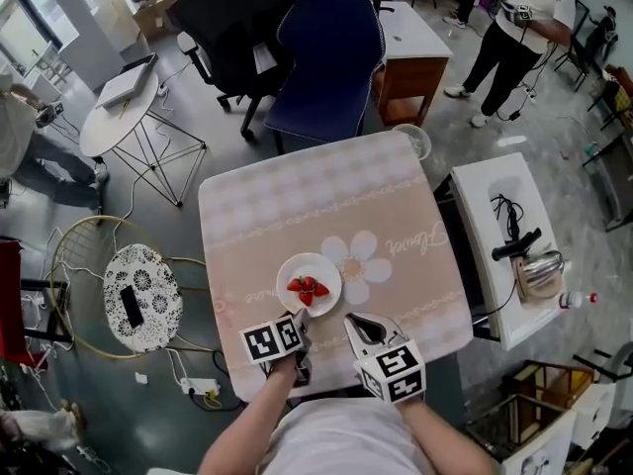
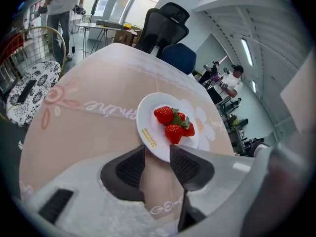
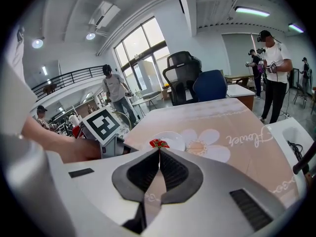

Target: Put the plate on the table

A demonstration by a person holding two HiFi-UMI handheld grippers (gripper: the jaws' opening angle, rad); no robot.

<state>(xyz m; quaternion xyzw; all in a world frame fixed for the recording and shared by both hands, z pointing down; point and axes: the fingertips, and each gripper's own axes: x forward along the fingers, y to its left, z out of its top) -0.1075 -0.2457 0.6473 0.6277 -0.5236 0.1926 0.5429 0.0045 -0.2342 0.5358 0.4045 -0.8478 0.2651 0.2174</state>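
A white plate [image 1: 322, 265] with a few strawberries [image 1: 308, 287] rests on the table [image 1: 287, 206], which has a pink cloth with a daisy print, near its front edge. My left gripper [image 1: 300, 318] stands open at the plate's near rim. In the left gripper view the plate [image 2: 147, 113] has its near rim between the tips of the left gripper [image 2: 157, 153], and the pads do not press on it. My right gripper [image 1: 352, 321] hovers just right of the plate. In the right gripper view the right gripper [image 3: 159, 151] is shut on nothing, with the plate [image 3: 174, 139] beyond it.
A blue chair [image 1: 331, 57] and a black office chair [image 1: 232, 28] stand behind the table. A white side table [image 1: 495, 216] with a cable and a metal kettle [image 1: 540, 270] is on the right. A round patterned seat [image 1: 141, 297] is on the left. People stand at the far right.
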